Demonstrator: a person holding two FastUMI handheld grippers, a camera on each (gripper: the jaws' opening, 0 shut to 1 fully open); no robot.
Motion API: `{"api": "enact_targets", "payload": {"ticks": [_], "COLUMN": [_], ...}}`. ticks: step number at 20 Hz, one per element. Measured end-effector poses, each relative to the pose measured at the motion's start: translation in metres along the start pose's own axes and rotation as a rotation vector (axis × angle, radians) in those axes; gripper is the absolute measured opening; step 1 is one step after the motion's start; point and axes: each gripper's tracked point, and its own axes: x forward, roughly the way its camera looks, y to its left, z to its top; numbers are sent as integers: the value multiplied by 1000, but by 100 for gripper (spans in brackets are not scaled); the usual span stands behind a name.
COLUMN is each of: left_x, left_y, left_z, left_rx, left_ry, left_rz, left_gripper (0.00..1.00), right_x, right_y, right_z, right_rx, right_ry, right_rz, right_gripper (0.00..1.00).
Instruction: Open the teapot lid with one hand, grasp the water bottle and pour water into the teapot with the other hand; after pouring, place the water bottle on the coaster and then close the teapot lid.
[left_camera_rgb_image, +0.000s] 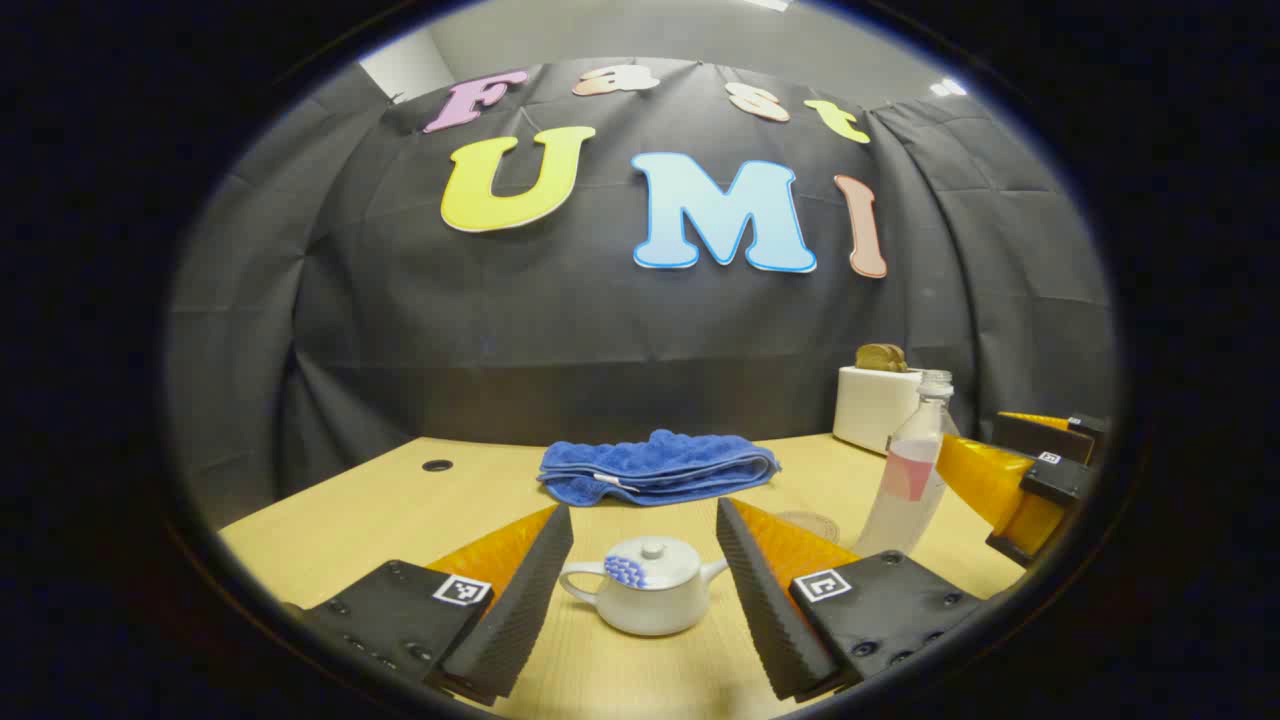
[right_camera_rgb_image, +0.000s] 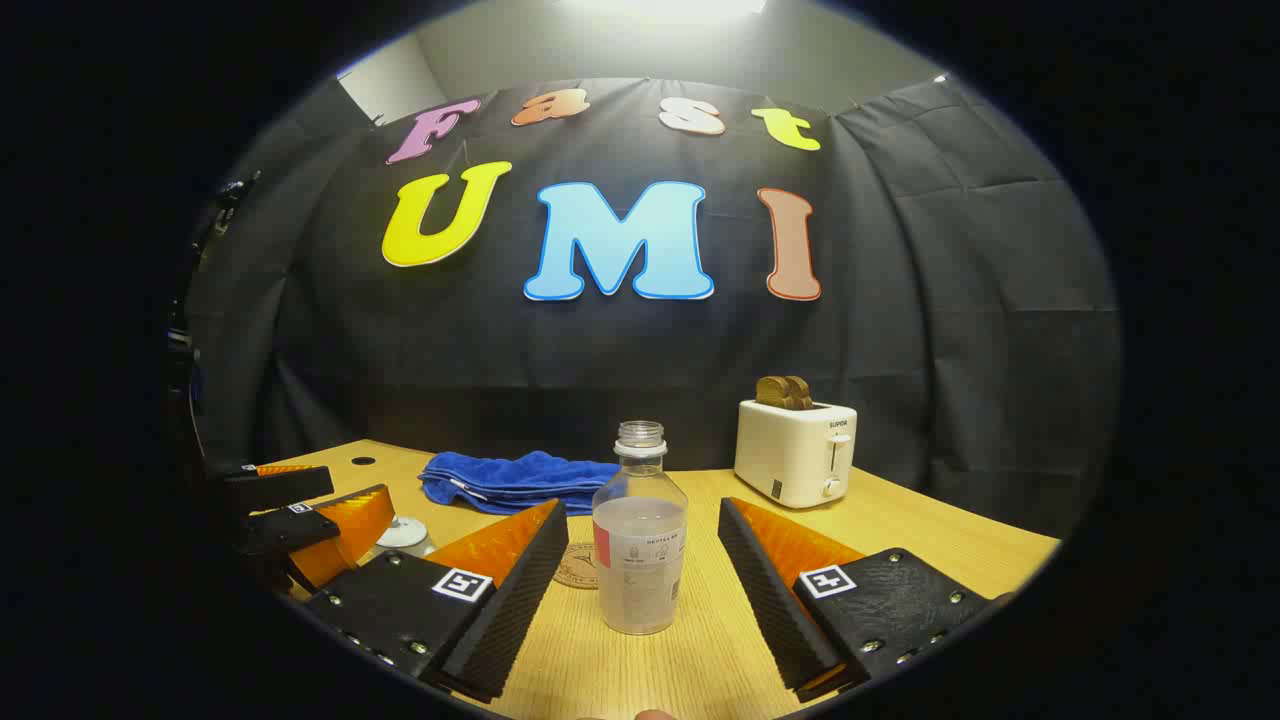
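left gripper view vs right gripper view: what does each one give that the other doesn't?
Left gripper view: the whole teapot, lid on, between the open left gripper's fingers. Right gripper view: the toaster's front with its lever, and the uncapped bottle between the open right gripper's fingers. Both: bottle, blue towel, toaster with bread, coaster, table.

Glossy ceramic teapot (left_camera_rgb_image: 645, 597), clear plastic bottle (right_camera_rgb_image: 639, 535), wood-grain table (right_camera_rgb_image: 700, 650).

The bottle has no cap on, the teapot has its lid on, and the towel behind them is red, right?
Nearly. The towel is blue, not red, as the left gripper view shows. The rest holds: the bottle has no cap, and the teapot has its lid on.
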Motion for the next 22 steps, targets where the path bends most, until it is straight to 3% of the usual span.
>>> {"api": "enact_targets", "payload": {"ticks": [22], "left_x": [6], "left_y": [4], "left_z": [-4], "left_rx": [-8], "left_ry": [13], "left_rz": [11], "left_gripper": [94], "right_x": [-2], "right_y": [-1], "right_z": [-2], "right_rx": [7], "right_ry": [3], "right_rz": [-2], "right_gripper": [96]}}
